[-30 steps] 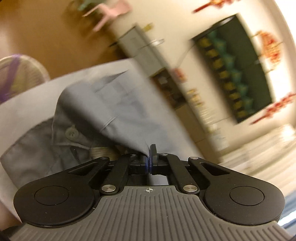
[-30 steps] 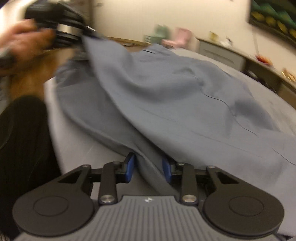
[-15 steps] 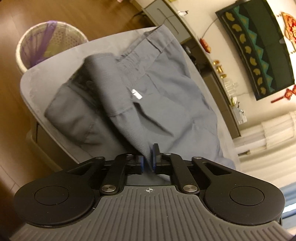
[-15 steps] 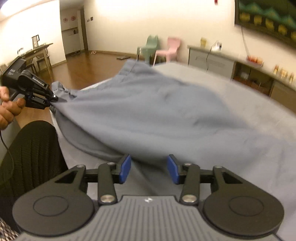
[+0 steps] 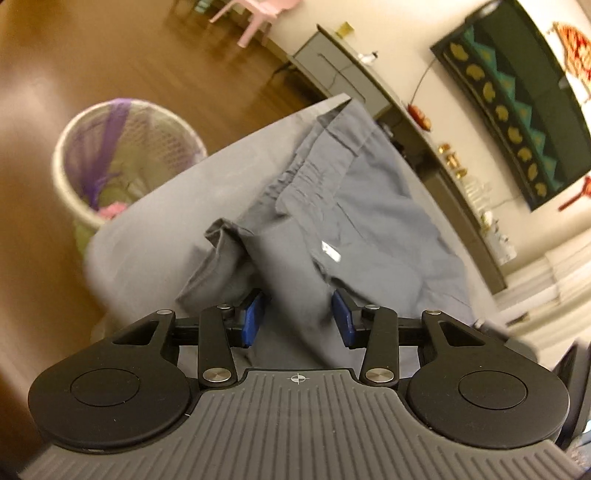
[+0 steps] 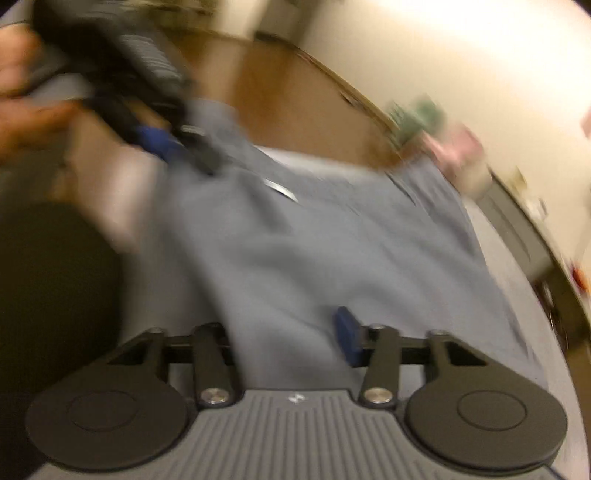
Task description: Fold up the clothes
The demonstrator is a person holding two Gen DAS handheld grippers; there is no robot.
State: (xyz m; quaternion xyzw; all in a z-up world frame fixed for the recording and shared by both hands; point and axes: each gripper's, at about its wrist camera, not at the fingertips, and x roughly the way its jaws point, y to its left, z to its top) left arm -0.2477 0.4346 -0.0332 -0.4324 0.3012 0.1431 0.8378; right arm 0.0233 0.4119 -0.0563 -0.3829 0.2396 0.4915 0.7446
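Grey trousers (image 5: 351, 206) lie rumpled on the grey padded table (image 5: 166, 229), waistband toward the far end and one fold doubled over near me. My left gripper (image 5: 299, 319) hovers low over the near edge; its jaws are opening, a ridge of cloth runs loosely between the blue pads, and neither pad presses on it. In the blurred right wrist view the trousers (image 6: 332, 251) spread ahead. My right gripper (image 6: 291, 343) has its jaws well apart; cloth drapes over and hides its left pad. The left gripper (image 6: 166, 144), held by a hand (image 6: 22, 110), appears at upper left.
A mesh waste basket (image 5: 122, 162) with a purple liner stands on the wooden floor beyond the table's left edge. A pink chair (image 5: 258, 14) and a long sideboard (image 5: 332, 70) line the far wall. A person's dark-clad leg (image 6: 48, 295) is close at the left.
My left gripper's jaws went from shut on the trouser fold to apart, and the fold has dropped onto the table. The right gripper swung sideways and rolled; cloth now covers its left pad.
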